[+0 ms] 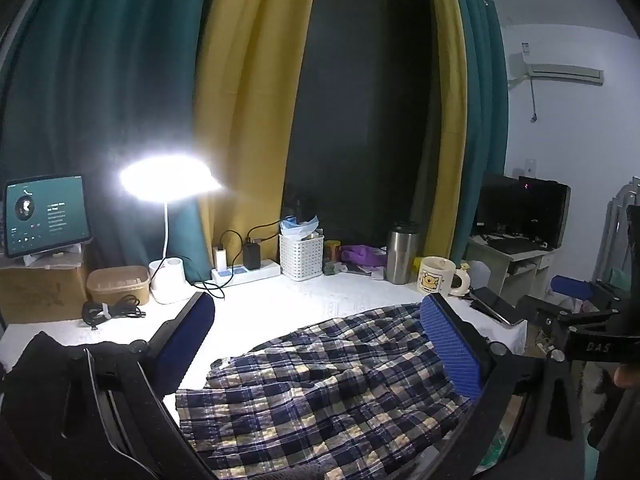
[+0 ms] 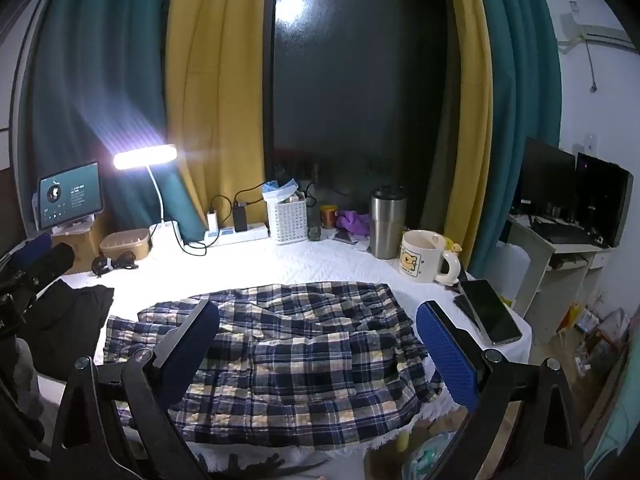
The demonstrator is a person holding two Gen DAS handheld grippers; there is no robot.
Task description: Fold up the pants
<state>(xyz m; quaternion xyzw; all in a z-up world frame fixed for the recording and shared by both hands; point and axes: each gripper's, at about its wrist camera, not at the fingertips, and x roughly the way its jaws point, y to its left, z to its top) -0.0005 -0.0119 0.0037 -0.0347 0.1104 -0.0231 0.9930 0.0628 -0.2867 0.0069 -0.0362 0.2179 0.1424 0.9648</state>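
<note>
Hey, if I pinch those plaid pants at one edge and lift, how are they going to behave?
The plaid pants lie rumpled in soft creases, so they will probably sag and drape rather than hold shape. The thin cloth looks light. One side spills over the edge of the table, so a pull might drag the rest across the white cover. Both grippers are open above them.

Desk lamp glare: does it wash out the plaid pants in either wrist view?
Left wrist view: the desk lamp blooms into a white blob, yet the plaid pants stay readable. Right wrist view: streaked flare off the lamp, its reflection in the dark window, pants clear; fisheye bending in both.
</note>
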